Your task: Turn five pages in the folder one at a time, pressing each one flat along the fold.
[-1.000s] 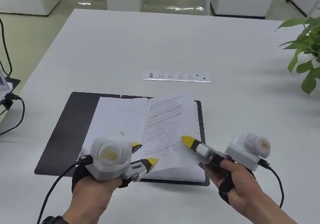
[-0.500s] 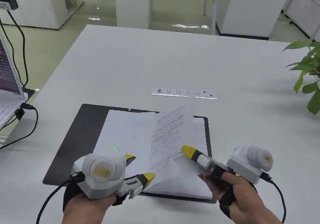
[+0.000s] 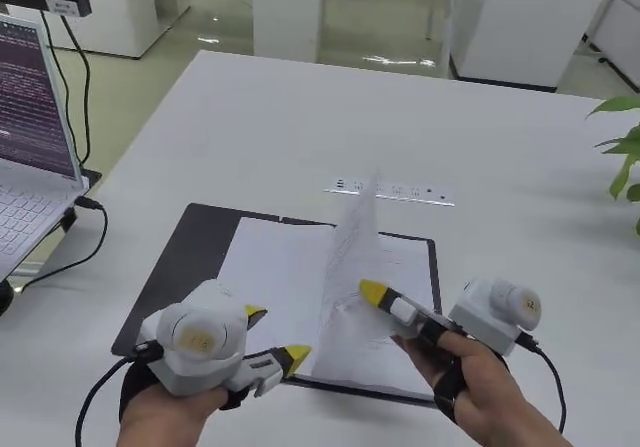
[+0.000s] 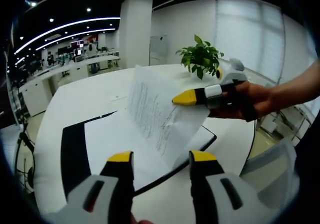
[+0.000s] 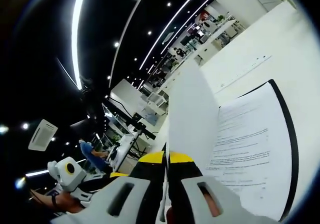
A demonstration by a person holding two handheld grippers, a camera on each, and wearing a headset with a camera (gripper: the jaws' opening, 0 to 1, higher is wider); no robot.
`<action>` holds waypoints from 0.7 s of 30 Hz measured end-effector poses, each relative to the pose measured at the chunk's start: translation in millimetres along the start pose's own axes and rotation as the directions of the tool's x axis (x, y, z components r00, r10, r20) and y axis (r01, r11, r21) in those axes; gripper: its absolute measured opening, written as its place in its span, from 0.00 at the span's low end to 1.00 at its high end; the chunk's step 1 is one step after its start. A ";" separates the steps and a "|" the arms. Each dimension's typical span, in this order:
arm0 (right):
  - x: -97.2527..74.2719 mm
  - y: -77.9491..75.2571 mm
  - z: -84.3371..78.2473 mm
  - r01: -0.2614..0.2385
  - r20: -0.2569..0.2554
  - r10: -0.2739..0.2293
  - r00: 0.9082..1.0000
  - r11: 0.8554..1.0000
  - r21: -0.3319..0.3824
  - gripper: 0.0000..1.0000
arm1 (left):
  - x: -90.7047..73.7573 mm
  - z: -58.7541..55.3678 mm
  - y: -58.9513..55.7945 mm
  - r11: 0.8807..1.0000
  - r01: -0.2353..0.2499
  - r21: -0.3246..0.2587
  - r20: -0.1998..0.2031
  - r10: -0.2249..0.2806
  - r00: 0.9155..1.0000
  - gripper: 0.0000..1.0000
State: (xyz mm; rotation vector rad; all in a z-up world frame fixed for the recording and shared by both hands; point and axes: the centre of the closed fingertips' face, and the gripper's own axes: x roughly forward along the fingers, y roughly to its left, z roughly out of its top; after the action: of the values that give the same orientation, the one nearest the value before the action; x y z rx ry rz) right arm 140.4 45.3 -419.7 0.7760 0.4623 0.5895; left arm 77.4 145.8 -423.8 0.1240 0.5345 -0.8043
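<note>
Mid-turn on one page. The right gripper (image 3: 372, 289) is pressed together on a printed page (image 3: 352, 252) near its lower edge, and the sheet stands nearly upright above the fold of the open folder (image 3: 175, 267) on the white counter (image 3: 300, 107). In the right gripper view the jaws meet with the sheet rising from between them, so we read it as a pinch on the page. The left gripper (image 3: 276, 332) is spread and holds nothing. It hovers at the folder's near edge by the left-hand side, apart from the lifted sheet. The folder lies flat, with black cover showing on the left and text pages on the right. We cannot tell which of the five turns this is. Next move, as we judge it: carry the page over to the left and let go, then press along the fold; the left gripper looks placed for that. The thin sheet could crease if pulled too fast. A power strip (image 3: 390, 189) lies beyond the folder, well clear.
</note>
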 end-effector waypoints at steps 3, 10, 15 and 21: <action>8.2 6.2 -3.1 -0.009 -0.004 0.010 1.000 1.000 0.002 0.00 | -7.9 -0.4 7.3 1.000 -0.013 -0.011 0.010 0.014 1.000 0.43; 26.5 17.6 -11.2 -0.027 -0.025 0.027 0.999 1.000 0.002 0.00 | -21.7 -7.3 20.1 0.998 -0.033 -0.044 0.020 0.034 0.999 0.46; 40.4 24.6 -17.6 -0.039 -0.044 0.039 0.998 0.999 0.001 0.00 | -29.9 -11.6 28.6 0.998 -0.044 -0.053 0.020 0.046 0.999 0.47; 57.6 32.7 -27.3 -0.054 -0.070 0.054 0.996 0.999 0.005 0.00 | -39.3 -16.2 36.9 0.998 -0.041 -0.056 0.019 0.043 0.999 0.48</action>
State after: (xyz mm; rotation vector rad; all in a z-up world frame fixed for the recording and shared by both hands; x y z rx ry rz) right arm 157.0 115.0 -422.0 0.7748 0.5081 0.6679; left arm 74.7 202.0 -421.6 0.0758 0.5325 -0.7486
